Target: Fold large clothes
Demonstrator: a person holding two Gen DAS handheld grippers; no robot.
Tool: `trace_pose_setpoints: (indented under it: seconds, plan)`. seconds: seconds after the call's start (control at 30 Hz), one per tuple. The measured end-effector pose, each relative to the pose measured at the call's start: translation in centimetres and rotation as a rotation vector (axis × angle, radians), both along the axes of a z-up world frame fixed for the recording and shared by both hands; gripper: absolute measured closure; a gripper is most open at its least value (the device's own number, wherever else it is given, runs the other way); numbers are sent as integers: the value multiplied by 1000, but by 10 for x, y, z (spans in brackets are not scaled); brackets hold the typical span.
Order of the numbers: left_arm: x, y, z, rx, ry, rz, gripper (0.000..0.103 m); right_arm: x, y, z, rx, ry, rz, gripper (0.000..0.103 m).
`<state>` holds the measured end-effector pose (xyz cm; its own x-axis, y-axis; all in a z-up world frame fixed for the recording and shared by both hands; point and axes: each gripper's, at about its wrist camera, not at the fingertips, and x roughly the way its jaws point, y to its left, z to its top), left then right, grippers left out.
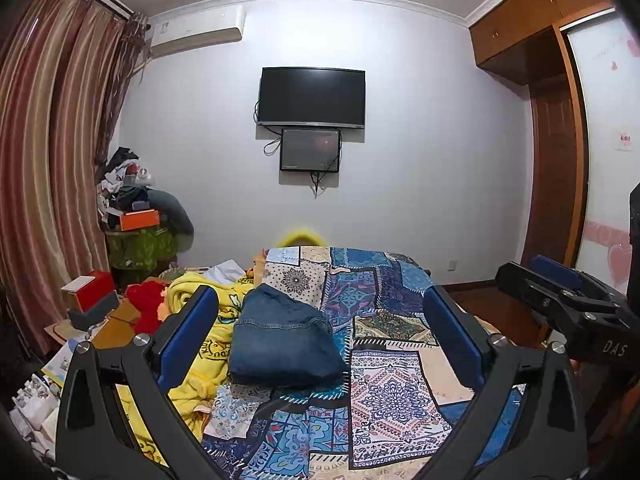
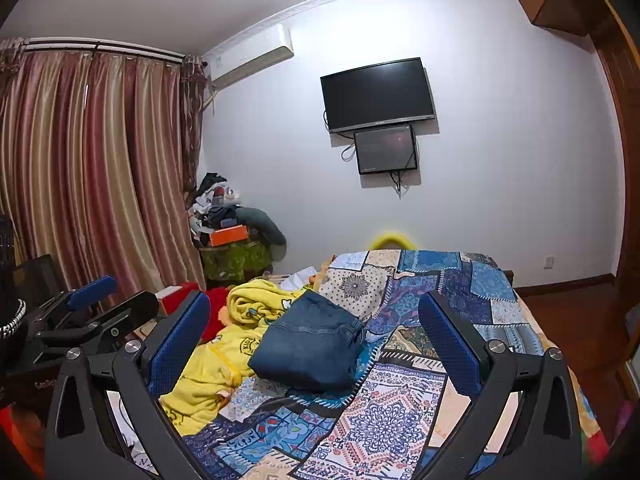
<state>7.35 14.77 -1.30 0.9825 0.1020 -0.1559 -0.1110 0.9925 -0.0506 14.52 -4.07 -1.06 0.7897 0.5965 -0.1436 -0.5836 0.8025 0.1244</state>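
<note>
A folded blue denim garment lies on the patchwork bedspread. My left gripper is held above the bed's near end, open, the denim bundle showing between its blue pads with nothing gripped. My right gripper hangs likewise, open and empty, a little to the right. The right gripper appears at the right edge of the left wrist view, and the left gripper at the left edge of the right wrist view.
A crumpled yellow blanket and a red plush item lie left of the denim. Boxes and clutter crowd the bed's left side by the curtains. A wardrobe stands right, with a TV on the wall.
</note>
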Motion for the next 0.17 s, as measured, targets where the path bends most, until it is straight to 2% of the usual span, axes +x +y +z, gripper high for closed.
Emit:
trace_pose_setpoints:
  seconds: [0.17]
  plan:
    - [2, 2, -1, -5, 6, 1, 0, 2, 3, -2, -7, 7, -2, 0]
